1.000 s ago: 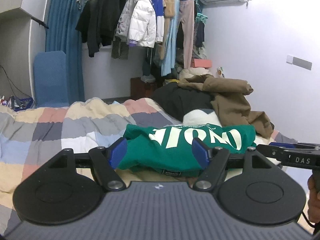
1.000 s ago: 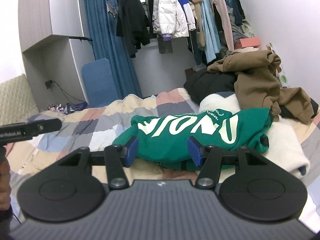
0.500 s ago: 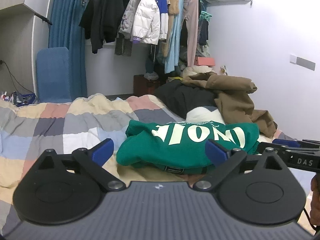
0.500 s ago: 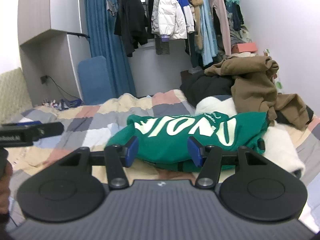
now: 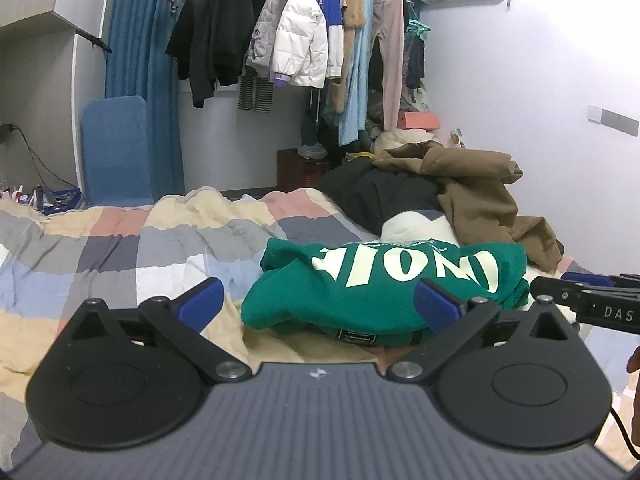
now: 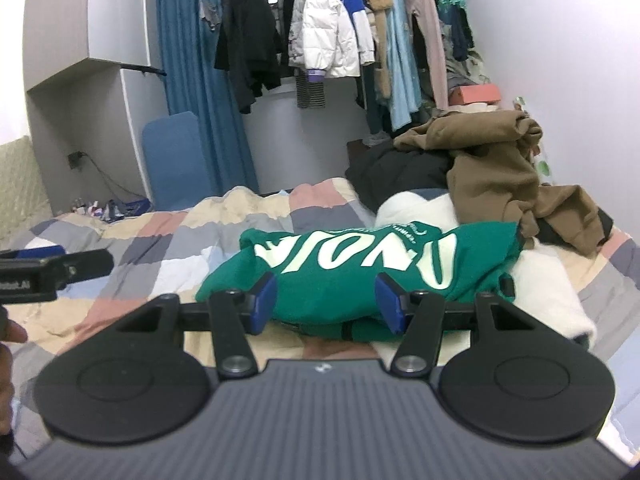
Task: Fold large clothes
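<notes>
Your left gripper (image 5: 318, 304) has let go: a second ago its jaws stood narrow against the near edge of the green sweatshirt (image 5: 384, 284), and they are opening at this moment, now spread as wide as they go, with nothing pressed between the pads. The left pad sits over the bedspread (image 5: 120, 264) clear of the cloth; the right pad lies in front of the sweatshirt's near right part, and whether it touches cannot be told. I read that as a release after a fold, so the sweatshirt looks folded or close to it, lying as a compact bundle with its pale lettering on top.

Your right gripper (image 6: 326, 304) has not altered: its jaws are about half spread, as they were a second ago, and the sweatshirt's near edge fills the gap between them. From this view you cannot tell whether the pads pinch the cloth or merely stand in front of it.

The sweatshirt lies on the bed just ahead of both sets of jaws, its far right end resting on a white garment (image 6: 548, 292). Beyond that sit a brown coat (image 5: 476, 188) and a black garment (image 5: 372, 196), heaped together. Farthest off, clothes hang on a rail (image 5: 304, 40) beside a blue curtain (image 5: 136, 92)
</notes>
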`<control>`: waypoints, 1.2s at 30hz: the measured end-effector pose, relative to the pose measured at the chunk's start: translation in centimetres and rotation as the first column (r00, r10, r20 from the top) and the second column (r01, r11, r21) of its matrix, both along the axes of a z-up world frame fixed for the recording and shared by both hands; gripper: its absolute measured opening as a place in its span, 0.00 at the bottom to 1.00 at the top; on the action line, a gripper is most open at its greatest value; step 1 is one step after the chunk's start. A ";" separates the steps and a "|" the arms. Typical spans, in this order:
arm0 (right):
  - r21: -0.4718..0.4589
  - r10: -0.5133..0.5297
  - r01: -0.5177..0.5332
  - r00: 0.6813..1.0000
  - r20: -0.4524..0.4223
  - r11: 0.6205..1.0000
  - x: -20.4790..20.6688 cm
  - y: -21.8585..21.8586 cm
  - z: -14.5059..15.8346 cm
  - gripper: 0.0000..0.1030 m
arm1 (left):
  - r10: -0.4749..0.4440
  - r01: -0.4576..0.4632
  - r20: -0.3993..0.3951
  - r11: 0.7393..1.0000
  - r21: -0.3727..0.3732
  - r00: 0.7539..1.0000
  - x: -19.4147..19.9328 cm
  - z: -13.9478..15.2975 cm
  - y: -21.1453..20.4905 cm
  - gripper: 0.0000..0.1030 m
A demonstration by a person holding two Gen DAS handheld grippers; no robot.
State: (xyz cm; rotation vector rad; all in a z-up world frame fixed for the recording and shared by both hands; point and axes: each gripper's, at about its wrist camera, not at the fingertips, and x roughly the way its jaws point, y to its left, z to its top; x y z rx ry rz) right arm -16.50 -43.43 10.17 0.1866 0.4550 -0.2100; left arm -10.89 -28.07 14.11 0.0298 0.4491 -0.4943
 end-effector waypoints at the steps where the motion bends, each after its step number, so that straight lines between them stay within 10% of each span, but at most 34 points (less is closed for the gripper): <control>1: -0.001 -0.007 0.007 1.000 -0.003 1.000 0.0 0.0 0.0 0.56 | 0.003 -0.003 0.000 1.000 0.002 1.000 0.0 0.0 0.0 1.00; 13: -0.018 -0.039 0.039 0.999 0.015 0.999 0.2 0.0 0.4 0.95 | 0.034 -0.035 -0.032 0.999 -0.024 0.999 0.0 0.2 0.5 1.00; 36: -0.071 -0.027 0.027 1.000 -0.001 0.997 0.2 1.1 0.7 0.95 | 0.021 -0.021 -0.019 1.000 -0.017 1.000 -1.0 0.0 -0.1 1.00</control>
